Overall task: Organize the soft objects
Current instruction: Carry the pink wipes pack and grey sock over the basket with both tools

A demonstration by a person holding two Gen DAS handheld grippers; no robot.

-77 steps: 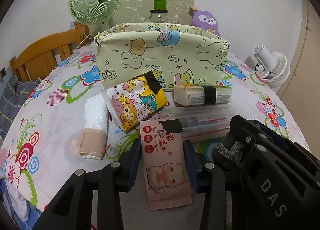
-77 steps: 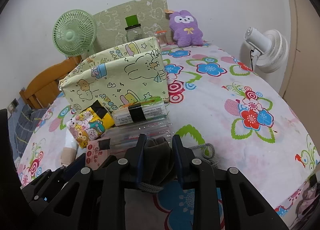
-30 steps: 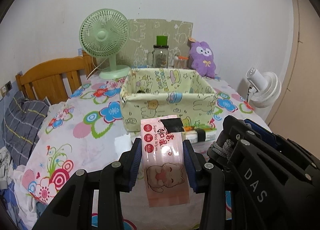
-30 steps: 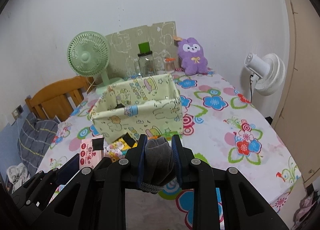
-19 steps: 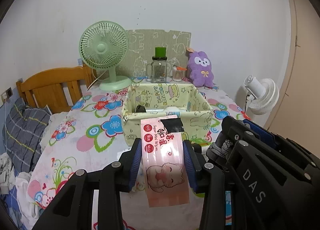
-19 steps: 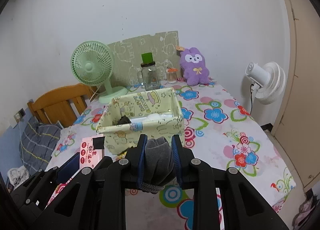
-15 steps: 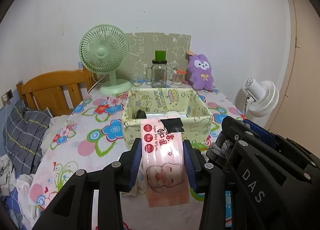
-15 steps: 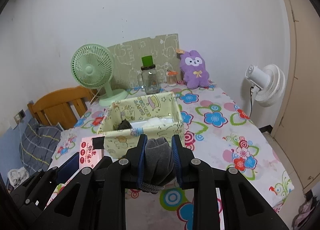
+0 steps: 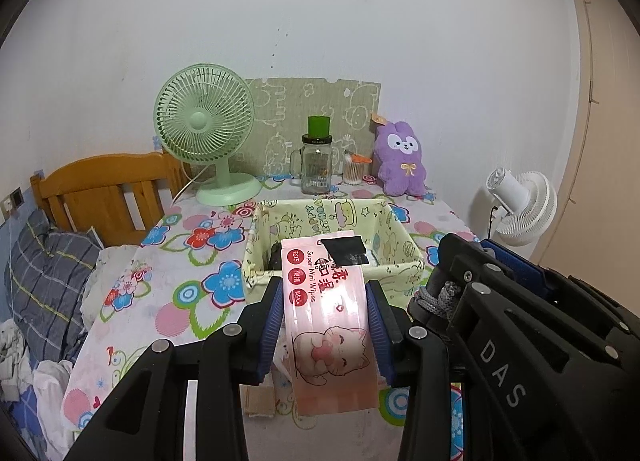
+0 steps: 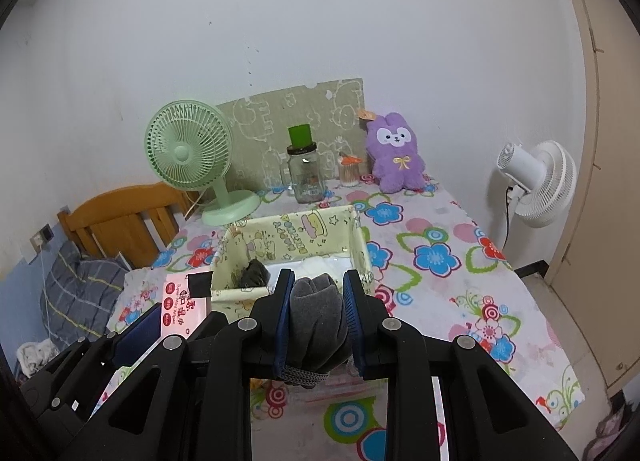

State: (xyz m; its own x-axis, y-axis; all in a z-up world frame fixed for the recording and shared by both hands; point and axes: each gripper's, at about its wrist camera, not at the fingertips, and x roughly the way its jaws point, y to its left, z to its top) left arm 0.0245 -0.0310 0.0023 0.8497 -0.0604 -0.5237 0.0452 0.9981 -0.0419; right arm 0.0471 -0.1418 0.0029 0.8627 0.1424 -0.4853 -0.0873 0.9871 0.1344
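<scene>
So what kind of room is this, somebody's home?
Most likely a bedroom at home: a wooden headboard with plaid bedding beside a flowered table, and a purple plush bunny against the wall.

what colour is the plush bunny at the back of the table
Purple, with a white face and a yellow bow: the plush bunny shows best in the right wrist view.

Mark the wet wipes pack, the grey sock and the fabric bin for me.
wet wipes pack (image 9: 326,325): left wrist view, middle of its pink front.
grey sock (image 10: 316,309): right wrist view, the bunched fabric between the tongs.
fabric bin (image 10: 296,235): right wrist view, inner face of its far wall.
</scene>
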